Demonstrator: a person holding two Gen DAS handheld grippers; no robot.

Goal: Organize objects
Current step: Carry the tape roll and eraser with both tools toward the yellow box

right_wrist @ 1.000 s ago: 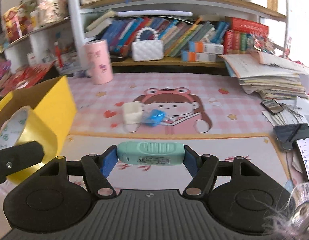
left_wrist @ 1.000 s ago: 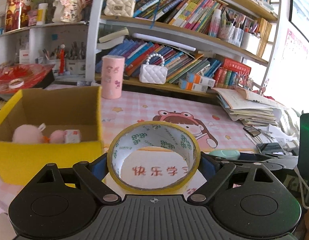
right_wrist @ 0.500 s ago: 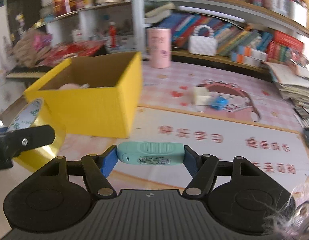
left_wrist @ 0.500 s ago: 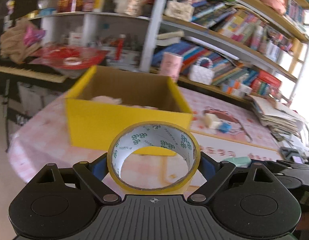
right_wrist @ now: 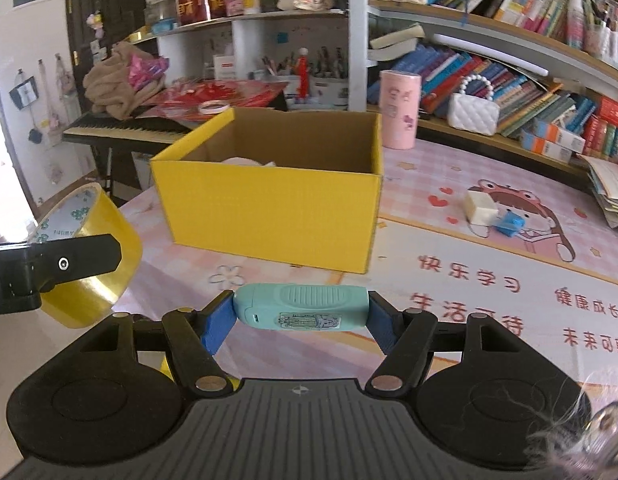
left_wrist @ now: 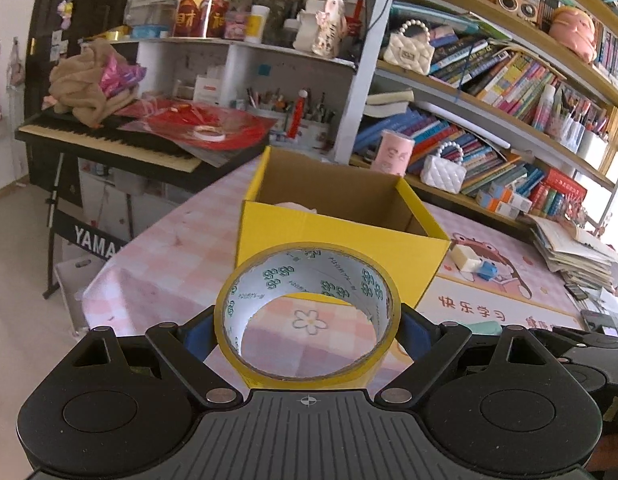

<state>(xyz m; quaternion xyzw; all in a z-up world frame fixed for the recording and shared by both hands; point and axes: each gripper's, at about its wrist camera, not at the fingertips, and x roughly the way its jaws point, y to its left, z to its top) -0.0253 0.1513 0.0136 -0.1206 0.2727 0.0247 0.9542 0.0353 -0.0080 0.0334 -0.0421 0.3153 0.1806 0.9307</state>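
The left gripper [left_wrist: 307,326] was clamped across the outside of a roll of yellow tape [left_wrist: 307,316], its jaws standing wide because the roll is wide. The roll sat with its open core facing the camera, so the pink checked tablecloth [left_wrist: 165,256] showed through the hole. The right gripper [right_wrist: 301,308] was closed part-way on a mint-green device [right_wrist: 301,306], pinching it end to end so its long body lay crosswise between the blue pads.

Both loads hung in the air on the near side of an open yellow cardboard box [right_wrist: 269,204], which stood on the table just ahead. Carrying 1 thing in each gripper toward the box suggests that both were meant to go inside it; neither was over the opening yet. In the right wrist view the tape roll hung left of the box and out past the table's edge.

On the cartoon mat to the right of the box lay a cream block [right_wrist: 481,206] touching a small blue object [right_wrist: 509,224], probably awaiting collection.

Only a pale scrap of the box's contents showed above its near wall; what it was could not be told. The green device's purpose was unclear, its sticker too small to read. In the left wrist view only its tip showed.
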